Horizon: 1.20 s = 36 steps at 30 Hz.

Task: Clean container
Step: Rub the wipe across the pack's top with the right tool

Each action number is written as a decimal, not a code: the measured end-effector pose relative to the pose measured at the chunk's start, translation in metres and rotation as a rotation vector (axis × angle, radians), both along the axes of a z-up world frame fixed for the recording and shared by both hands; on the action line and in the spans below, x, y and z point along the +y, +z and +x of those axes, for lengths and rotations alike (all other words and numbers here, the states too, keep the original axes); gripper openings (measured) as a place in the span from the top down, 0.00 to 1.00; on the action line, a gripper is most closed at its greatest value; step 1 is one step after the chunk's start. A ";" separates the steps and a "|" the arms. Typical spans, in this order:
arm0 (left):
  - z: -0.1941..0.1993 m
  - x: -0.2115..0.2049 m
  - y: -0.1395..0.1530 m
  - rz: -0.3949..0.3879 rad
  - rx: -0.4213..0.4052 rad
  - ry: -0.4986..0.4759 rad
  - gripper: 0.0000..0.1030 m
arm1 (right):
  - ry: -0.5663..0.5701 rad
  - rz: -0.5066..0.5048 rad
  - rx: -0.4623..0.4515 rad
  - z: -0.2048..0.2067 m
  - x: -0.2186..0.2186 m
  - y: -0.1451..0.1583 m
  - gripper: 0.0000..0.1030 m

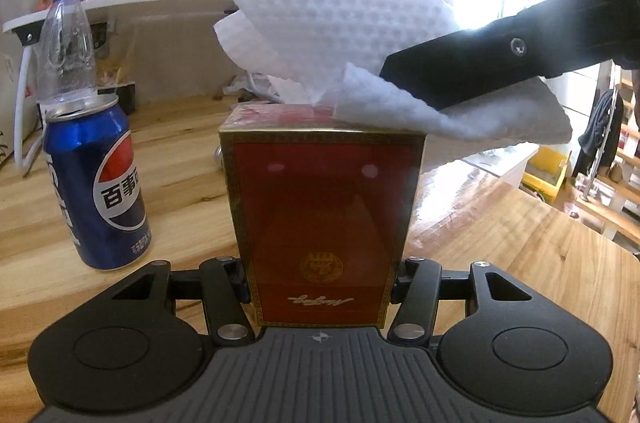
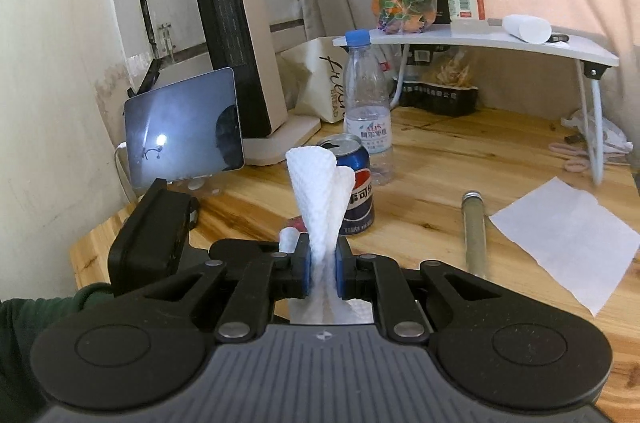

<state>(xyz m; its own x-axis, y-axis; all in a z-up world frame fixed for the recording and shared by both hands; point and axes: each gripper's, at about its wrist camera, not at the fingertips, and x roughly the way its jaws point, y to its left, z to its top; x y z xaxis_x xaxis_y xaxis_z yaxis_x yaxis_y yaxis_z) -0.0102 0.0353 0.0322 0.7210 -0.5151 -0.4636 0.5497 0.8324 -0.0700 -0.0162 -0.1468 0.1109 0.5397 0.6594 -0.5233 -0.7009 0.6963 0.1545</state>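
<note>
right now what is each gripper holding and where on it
The left gripper clamps the red box by its two side faces, near its lower end. The right gripper pinches the white cloth at a gathered, bunched part.

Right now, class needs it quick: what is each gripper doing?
Left gripper: closed on the red box.
Right gripper: closed on the white cloth.
</note>
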 end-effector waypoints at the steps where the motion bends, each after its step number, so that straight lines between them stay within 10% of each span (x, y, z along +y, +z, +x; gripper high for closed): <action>1: 0.000 0.000 0.000 0.001 -0.002 0.001 0.45 | -0.001 -0.004 -0.006 -0.001 0.000 0.000 0.86; 36: 0.006 -0.001 0.008 -0.036 0.037 0.003 0.46 | 0.008 -0.011 -0.009 -0.013 -0.007 -0.008 0.85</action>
